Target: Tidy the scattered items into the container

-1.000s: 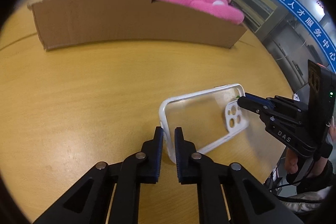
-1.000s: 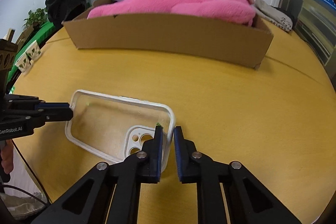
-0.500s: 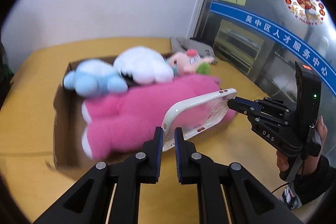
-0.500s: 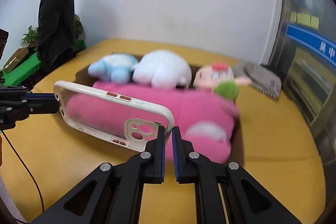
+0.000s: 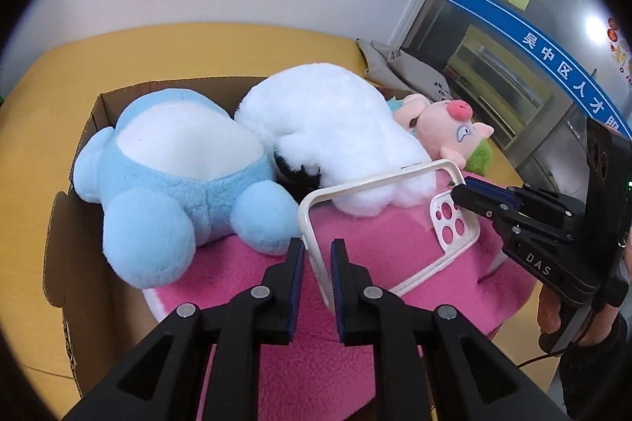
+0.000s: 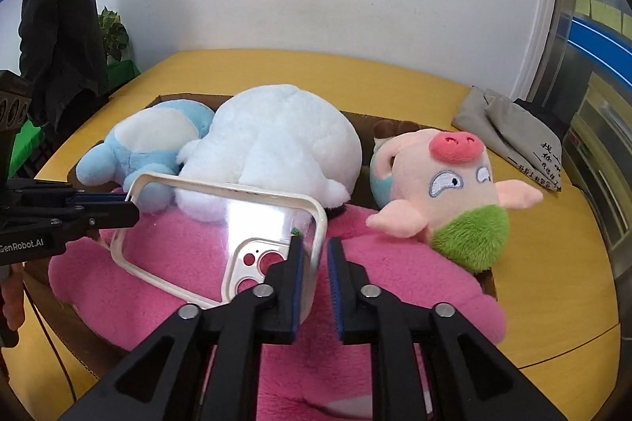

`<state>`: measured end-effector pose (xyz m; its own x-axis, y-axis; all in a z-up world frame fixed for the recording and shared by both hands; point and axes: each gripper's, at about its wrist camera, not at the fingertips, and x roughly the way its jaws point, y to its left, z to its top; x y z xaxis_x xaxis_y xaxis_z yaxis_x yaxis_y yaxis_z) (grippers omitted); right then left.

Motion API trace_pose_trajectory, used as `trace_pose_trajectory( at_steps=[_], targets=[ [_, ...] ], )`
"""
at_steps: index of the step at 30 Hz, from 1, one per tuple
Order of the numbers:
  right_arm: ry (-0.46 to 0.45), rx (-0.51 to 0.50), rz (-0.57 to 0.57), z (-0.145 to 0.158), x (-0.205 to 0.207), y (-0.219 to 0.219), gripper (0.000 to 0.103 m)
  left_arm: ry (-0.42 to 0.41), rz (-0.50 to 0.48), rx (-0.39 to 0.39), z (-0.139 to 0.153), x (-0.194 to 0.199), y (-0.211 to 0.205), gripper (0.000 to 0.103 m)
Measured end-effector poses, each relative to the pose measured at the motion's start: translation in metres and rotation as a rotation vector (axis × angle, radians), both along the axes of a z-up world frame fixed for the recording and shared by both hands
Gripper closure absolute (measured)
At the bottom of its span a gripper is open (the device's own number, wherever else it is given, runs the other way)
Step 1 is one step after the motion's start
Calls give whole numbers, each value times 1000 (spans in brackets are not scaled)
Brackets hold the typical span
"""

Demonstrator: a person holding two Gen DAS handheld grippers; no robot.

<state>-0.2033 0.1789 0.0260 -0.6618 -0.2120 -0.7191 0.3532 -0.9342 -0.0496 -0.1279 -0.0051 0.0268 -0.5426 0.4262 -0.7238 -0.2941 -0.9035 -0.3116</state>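
Note:
A clear phone case with a white rim (image 5: 379,219) (image 6: 221,223) lies tilted on the pink plush (image 5: 300,354) (image 6: 399,286) inside the cardboard box (image 5: 67,263) (image 6: 83,354). My left gripper (image 5: 316,263) stands around one short end of the case with its jaws parted a little, off the rim. My right gripper (image 6: 314,259) stands around the other end, jaws likewise parted. Each gripper shows in the other's view, the right one (image 5: 474,196) and the left one (image 6: 118,207).
The box also holds a blue plush (image 5: 170,180) (image 6: 146,148), a white plush (image 5: 335,128) (image 6: 276,144) and a pig plush (image 5: 446,128) (image 6: 442,180). It stands on a yellow table (image 6: 553,263). A grey cloth bag (image 6: 513,132) lies behind. A person (image 6: 55,26) stands at far left.
Both grippers carried the case from the table up and over the box, then lowered it onto the pink plush. Both pairs of jaws have opened slightly.

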Motion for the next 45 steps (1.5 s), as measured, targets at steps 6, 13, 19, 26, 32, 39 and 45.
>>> trace_pose_trajectory(
  at_steps=[6,13,19,26,32,39,45],
  targets=[
    [-11,-121,-12,7,33,21,32,83,36,-1,26,32,-12,59],
    [56,-182,-21,30,102,32,6,149,86,-42,43,106,-6,26],
    [117,-121,-15,36,163,19,1,167,117,-53,36,165,14,26],
    [138,-104,-63,32,211,27,1,182,137,-60,34,213,30,26],
    [157,-98,-64,35,236,29,1,193,204,-45,35,232,27,26],
    [183,-84,-70,40,246,27,1,235,251,-93,39,236,26,25],
    [186,-72,-82,33,241,26,1,172,239,-96,23,230,30,23]
  ],
)
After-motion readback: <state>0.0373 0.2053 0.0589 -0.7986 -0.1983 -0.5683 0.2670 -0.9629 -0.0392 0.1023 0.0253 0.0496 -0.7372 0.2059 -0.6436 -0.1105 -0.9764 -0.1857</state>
